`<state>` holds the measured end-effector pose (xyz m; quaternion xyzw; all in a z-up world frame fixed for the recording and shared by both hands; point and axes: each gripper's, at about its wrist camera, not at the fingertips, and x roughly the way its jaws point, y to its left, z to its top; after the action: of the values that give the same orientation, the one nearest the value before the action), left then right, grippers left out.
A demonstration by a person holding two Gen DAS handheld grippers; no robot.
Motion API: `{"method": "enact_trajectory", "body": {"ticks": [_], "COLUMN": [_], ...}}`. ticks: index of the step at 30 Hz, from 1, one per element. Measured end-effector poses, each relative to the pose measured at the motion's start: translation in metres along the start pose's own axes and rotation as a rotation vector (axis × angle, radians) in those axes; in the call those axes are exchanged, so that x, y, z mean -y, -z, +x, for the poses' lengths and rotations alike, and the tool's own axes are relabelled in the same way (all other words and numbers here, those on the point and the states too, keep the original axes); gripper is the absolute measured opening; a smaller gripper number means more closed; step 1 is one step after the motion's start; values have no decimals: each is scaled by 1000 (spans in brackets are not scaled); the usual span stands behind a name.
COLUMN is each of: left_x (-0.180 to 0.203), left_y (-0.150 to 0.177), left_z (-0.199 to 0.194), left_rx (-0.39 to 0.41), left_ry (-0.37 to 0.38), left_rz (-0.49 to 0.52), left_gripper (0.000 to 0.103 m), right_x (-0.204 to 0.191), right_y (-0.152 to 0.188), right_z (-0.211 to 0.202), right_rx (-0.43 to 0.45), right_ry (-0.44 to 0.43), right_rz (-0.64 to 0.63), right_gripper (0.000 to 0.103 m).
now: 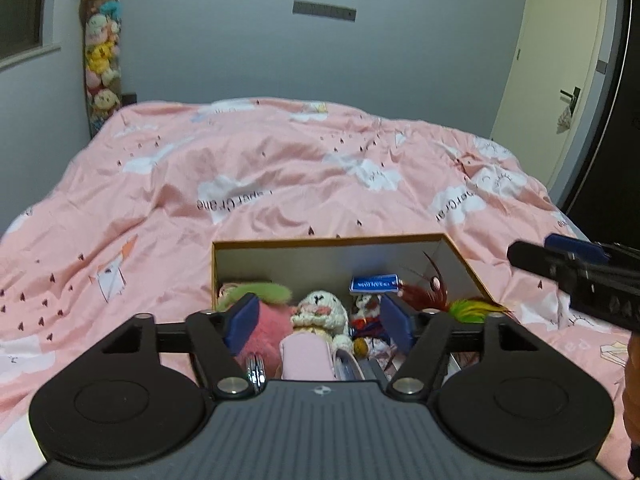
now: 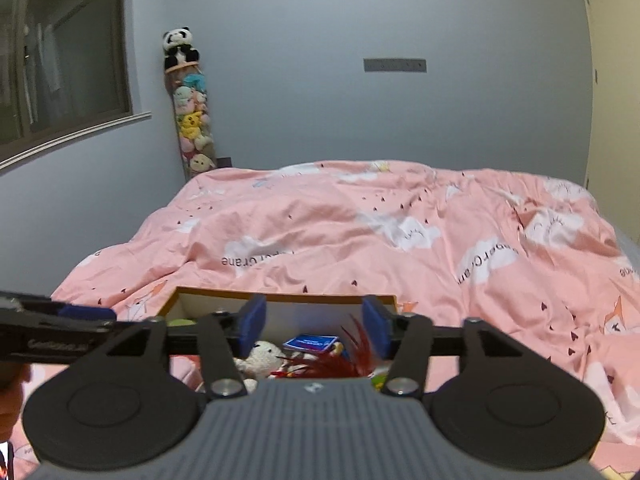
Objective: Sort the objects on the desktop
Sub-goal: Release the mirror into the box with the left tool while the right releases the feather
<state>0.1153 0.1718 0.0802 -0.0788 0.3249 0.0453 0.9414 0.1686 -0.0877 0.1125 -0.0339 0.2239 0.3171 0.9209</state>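
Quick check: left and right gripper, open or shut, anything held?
Left gripper: open, holding nothing, over the box.
Right gripper: open, holding nothing.

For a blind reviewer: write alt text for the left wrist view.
The open left gripper hangs empty over a cardboard box on a pink duvet. In the box lie a white crocheted doll, a pink plush toy, a blue card pack and red feathers. The right gripper enters at the right edge.
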Motion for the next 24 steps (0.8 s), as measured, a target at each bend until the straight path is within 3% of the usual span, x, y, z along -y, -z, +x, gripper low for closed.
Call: {"method": "enact_trajectory", "body": {"ticks": [4, 11, 17, 24], "left_x": [6, 13, 13, 23], "left_y": [6, 27, 46, 59], "left_z": [-2, -1, 7, 15], "left_rx": [28, 38, 6, -25], "left_ry": [-48, -137, -131, -146], "left_rz": [14, 19, -16, 20], "left_gripper": [83, 88, 88, 88], "right_x": [-12, -21, -21, -21], "right_y": [11, 37, 57, 73], "right_z": [-6, -4, 5, 15], "right_rx": [4, -54, -129, -192], "right_ry": [-9, 3, 35, 40], "right_rz": [-43, -85, -77, -52], "right_gripper": [77, 82, 83, 83]}}
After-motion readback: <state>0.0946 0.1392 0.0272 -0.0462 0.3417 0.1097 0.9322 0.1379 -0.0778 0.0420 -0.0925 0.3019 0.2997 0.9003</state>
